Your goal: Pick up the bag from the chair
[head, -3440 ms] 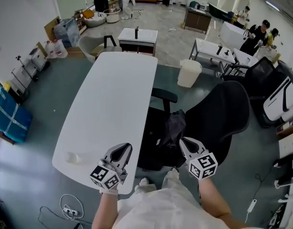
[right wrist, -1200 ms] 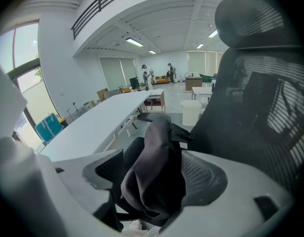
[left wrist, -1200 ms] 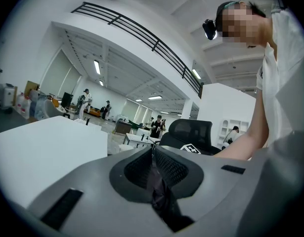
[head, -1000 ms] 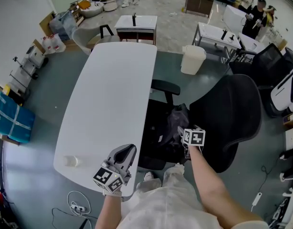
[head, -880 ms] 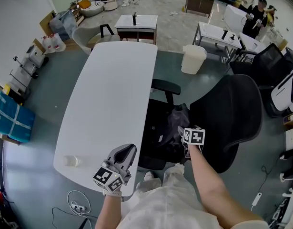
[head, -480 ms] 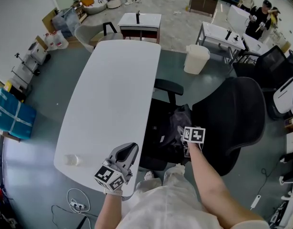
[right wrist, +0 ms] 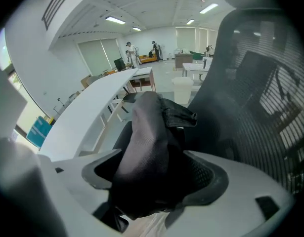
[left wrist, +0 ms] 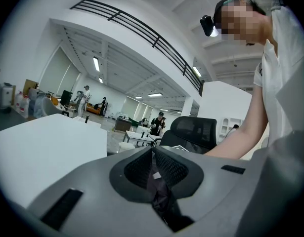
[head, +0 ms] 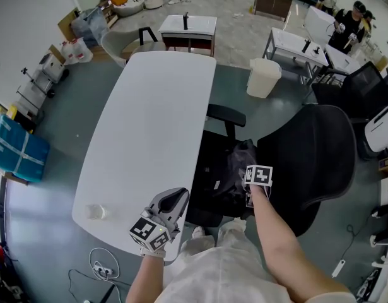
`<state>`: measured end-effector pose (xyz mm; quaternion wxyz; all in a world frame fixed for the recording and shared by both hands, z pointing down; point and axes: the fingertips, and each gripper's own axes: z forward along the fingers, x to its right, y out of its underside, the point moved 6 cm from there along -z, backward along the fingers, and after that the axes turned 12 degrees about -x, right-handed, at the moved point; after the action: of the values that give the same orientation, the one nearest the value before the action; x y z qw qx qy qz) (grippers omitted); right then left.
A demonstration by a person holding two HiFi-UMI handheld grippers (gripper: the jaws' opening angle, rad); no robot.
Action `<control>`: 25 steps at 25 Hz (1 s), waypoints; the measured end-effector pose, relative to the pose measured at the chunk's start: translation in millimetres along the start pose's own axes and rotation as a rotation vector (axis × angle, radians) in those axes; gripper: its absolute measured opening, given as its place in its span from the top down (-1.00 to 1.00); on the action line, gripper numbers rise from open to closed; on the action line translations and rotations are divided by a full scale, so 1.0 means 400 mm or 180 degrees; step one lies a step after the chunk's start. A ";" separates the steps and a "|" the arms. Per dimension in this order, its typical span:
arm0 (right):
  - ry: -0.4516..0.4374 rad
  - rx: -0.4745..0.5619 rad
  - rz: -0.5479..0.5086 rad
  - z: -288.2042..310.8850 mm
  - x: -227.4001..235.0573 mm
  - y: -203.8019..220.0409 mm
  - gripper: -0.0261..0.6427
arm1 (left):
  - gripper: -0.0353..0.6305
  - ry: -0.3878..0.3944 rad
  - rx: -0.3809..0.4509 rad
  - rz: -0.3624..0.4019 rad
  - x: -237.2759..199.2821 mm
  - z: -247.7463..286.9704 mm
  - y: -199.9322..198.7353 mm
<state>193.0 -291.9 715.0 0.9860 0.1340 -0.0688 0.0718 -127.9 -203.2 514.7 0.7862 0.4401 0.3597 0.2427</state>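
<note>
Nearest, the left gripper [head: 170,204] hovers over the near right corner of the long white table with rounded corners [head: 149,125], and its own view shows its grey jaws pressed together with nothing held between them. Toward the near left corner of the table lies a small pale round thing [head: 94,211], too small to identify. Just to the right of the table's right edge, the right gripper [head: 253,187] reaches down over the seat of the black mesh-backed office chair [head: 310,163], its jaws clamped on a fold of the dark grey fabric bag [head: 235,165]. In the right gripper view the cloth fills the gap between the jaws and rises above them in a bunched ridge with a black strap [right wrist: 179,115] at its top. The bag lies on the chair seat, close against the backrest; whether it has left the seat cannot be told. The chair's black armrest [head: 226,113] lies beside the table's right edge. Farther on, a white waste bin [head: 264,77] stands on the grey floor, and a small white desk [head: 187,27] stands just beyond the table's far edge.
</note>
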 end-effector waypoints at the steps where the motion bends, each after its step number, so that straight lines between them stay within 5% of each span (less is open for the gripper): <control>1: -0.0041 -0.0025 0.0030 0.005 0.003 0.001 -0.17 | 0.77 0.0002 -0.0007 -0.0002 0.001 0.001 0.001; 9: -0.0212 -0.0132 -0.0038 0.029 0.001 -0.003 -0.16 | 0.77 -0.0010 -0.0017 0.0008 0.006 -0.002 0.002; 16: -0.0070 -0.0231 -0.0157 0.025 -0.011 0.011 0.62 | 0.77 -0.0045 0.0004 0.0004 0.015 -0.007 0.006; 25: -0.0713 0.0019 0.0315 -0.007 -0.011 0.047 0.76 | 0.77 -0.0068 0.0052 -0.0029 0.006 -0.025 0.017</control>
<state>186.1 -273.8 716.6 0.9670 0.1406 -0.1848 0.1052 -134.7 -192.8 516.2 0.7874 0.4473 0.3554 0.2314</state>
